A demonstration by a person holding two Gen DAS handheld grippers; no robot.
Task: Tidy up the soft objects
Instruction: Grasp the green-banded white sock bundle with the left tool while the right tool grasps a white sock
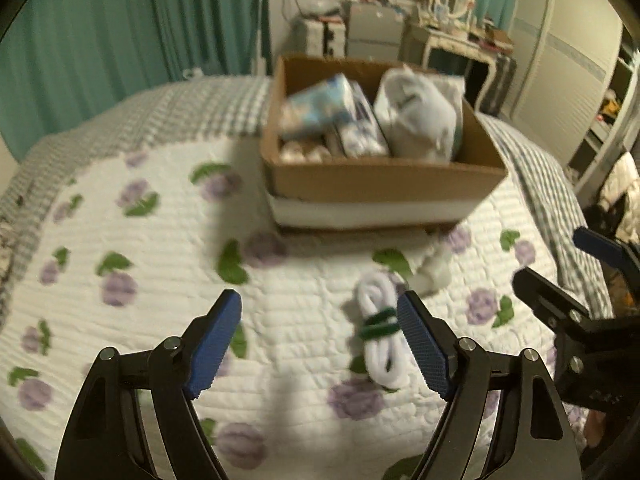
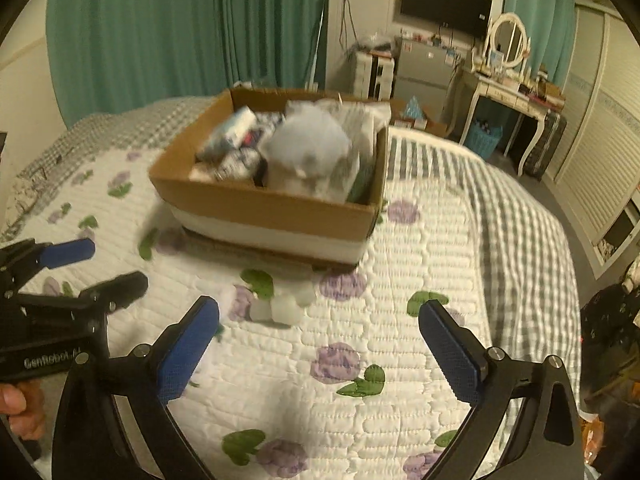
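Just beside left gripper (image 1: 320,344), sock bundle (image 1: 378,336), untouched

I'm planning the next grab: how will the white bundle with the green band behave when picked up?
The white bundle looks like soft folded cloth, so it will probably squash between the pads. Its green band cinches the middle, so it should stay together, though the ends may droop. It likely weighs little.

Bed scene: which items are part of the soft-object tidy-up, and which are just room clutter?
Job items:
- rolled white socks with green band
- white soft bundle
- cardboard box, already holding soft packs
- left gripper and right gripper, both open

Just lying about:
- vanity mirror
- wall TV
- blue basket
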